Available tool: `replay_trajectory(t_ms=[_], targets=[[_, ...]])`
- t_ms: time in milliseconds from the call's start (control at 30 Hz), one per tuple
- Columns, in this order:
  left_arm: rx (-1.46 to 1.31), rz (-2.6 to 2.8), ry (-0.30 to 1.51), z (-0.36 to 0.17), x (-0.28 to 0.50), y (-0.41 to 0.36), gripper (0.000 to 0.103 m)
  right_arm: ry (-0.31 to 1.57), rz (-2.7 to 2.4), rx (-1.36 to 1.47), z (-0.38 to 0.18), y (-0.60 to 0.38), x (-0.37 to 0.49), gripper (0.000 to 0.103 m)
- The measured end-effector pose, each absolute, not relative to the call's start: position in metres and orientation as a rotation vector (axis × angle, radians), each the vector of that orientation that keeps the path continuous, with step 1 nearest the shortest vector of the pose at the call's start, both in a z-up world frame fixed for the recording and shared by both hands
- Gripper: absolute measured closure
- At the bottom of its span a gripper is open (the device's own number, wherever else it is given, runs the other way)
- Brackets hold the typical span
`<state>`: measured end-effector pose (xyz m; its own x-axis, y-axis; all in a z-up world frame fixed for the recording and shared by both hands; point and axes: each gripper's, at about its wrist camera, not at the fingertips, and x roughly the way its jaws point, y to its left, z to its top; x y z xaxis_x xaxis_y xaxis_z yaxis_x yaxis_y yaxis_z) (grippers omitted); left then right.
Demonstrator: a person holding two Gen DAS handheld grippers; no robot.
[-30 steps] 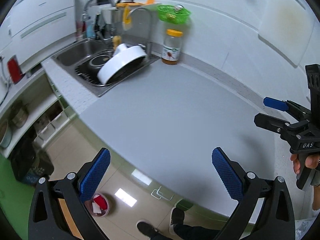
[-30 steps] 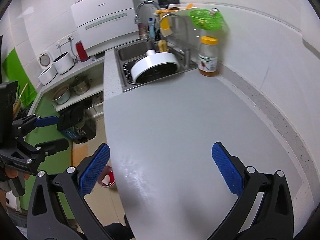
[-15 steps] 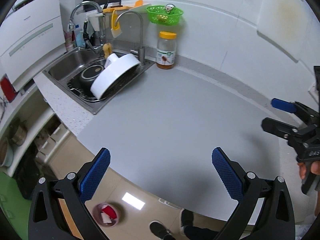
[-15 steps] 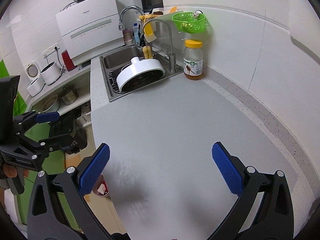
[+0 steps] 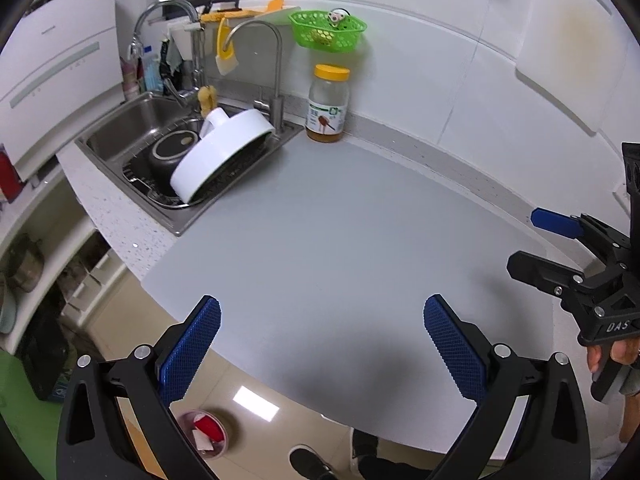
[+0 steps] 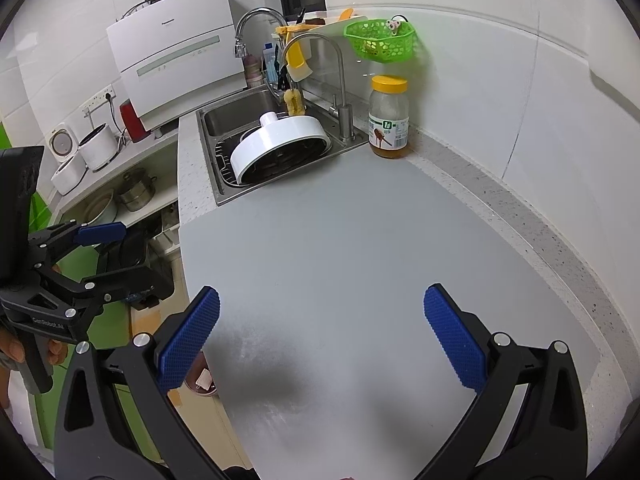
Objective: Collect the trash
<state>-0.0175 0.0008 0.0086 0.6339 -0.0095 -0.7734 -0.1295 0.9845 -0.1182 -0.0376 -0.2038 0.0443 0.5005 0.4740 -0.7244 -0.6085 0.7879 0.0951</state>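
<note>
A small red waste bin [image 5: 203, 432] with red and white scraps in it stands on the floor below the counter edge; a part of it shows in the right wrist view [image 6: 202, 380]. My left gripper [image 5: 322, 344] is open and empty above the counter's front edge. My right gripper [image 6: 322, 340] is open and empty above the grey counter [image 6: 360, 264]. Each gripper shows in the other's view: the right one [image 5: 532, 240] at the right edge, the left one [image 6: 108, 252] at the left edge. No trash shows on the counter.
A steel sink [image 5: 152, 136] holds a white pot lid [image 5: 220, 152] and a dark pan. A jar with a yellow cap [image 5: 328, 104] stands by the wall under a green basket [image 5: 326, 30]. A white dishwasher [image 6: 176, 52] stands beyond the sink. Shelves with pots [image 6: 132, 192] lie left.
Both grippers have pulled back and risen a little, so the sink and jar look farther and lower. Both stay open and empty.
</note>
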Motion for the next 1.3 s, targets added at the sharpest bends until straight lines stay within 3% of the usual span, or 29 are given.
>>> replay_trajectory(t_ms=[1300], targets=[[-0.159, 0.09, 0.885, 0.0089, -0.019, -0.0013, 0.006, 0.822, 0.668, -0.195, 0.043, -0.2003, -0.0309, 0.003]])
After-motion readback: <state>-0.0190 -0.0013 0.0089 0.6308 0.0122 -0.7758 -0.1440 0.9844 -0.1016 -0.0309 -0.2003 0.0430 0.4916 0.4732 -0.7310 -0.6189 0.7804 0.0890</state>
